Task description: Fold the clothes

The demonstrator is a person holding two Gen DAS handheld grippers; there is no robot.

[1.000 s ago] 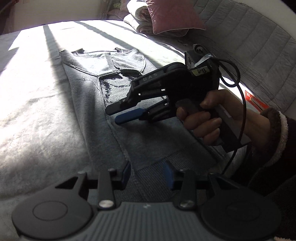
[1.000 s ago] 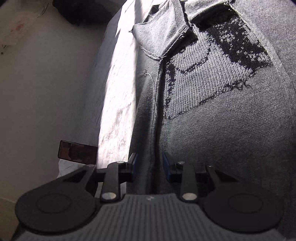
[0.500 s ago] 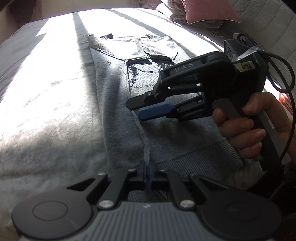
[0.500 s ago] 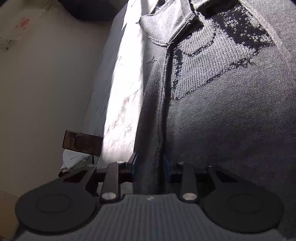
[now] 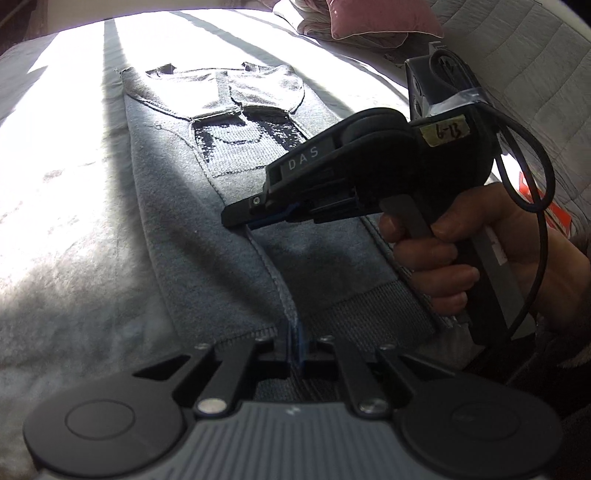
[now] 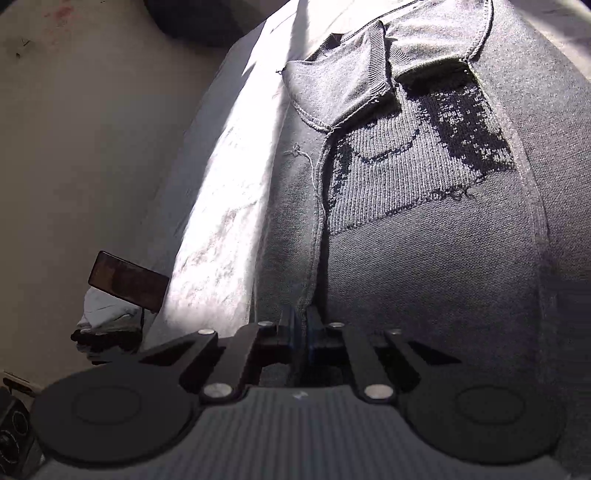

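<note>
**Both grippers pinched the sweater's folded edge**

Sunlit and crossed by 2 long shadow stripes, the pale fleecy bed cover lay under a grey knit sweater, which was stretched out lengthwise along the bed with its collar at the far end. One long side had been turned in over the body, leaving a seam-like folded edge running down the middle. A dark knitted patch showed below the collar. The left gripper sat at the ribbed hem, its jaws pressed together on that folded edge. The right gripper, held in a person's hand, met the same edge farther up; in its own view the jaws were drawn in on the fabric fold. A pink cushion rested against the quilted headboard beyond. A dark phone-like slab stood off the bed's side.
</note>
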